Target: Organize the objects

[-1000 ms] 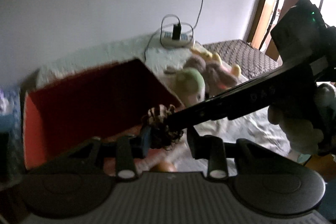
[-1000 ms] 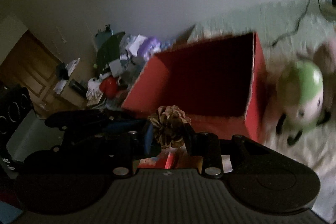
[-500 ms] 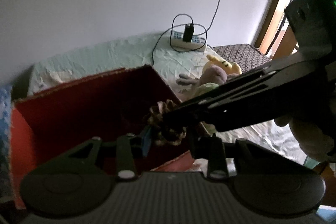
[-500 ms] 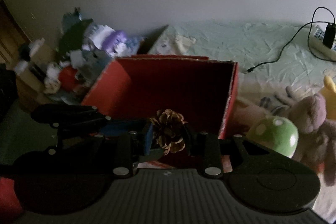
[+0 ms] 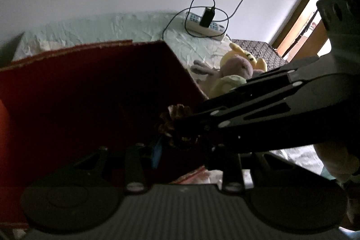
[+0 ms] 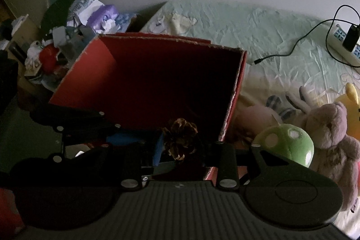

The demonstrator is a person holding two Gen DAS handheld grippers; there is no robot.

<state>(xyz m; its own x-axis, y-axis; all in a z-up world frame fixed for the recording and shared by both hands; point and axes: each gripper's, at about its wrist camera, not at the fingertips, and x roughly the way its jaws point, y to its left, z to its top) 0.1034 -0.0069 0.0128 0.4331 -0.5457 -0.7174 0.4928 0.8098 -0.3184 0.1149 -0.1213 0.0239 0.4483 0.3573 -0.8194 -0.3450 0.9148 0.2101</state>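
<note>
Gripped between the closed-in fingers of the right gripper [image 6: 181, 144]: a brown pine cone [image 6: 180, 138], low and centre in the right wrist view, set against the dark inside of the red box [image 6: 94, 69]. A second ago blurred and skewed, with the box tipped toward the upper right of the frame; now steadier and squarer, with the box mouth filling the middle and the cone overlapping its interior rather than just its near rim. Brought closer to the drop, then, by the look of it. In the left wrist view, the cone [image 5: 177, 120] sits between the fingers of the left gripper [image 5: 180, 150] while the right gripper's dark arm crosses in from the right edge; cannot tell whether the left fingers press on the cone or merely flank it. To the right of the box, lying on the pale green sheet [image 6: 247, 26]: a green mushroom plush [image 6: 283, 141] and a mauve teddy [image 6: 326, 127], not yet put away. Likely next: opening over the box, with care not to snag the scales.
</note>
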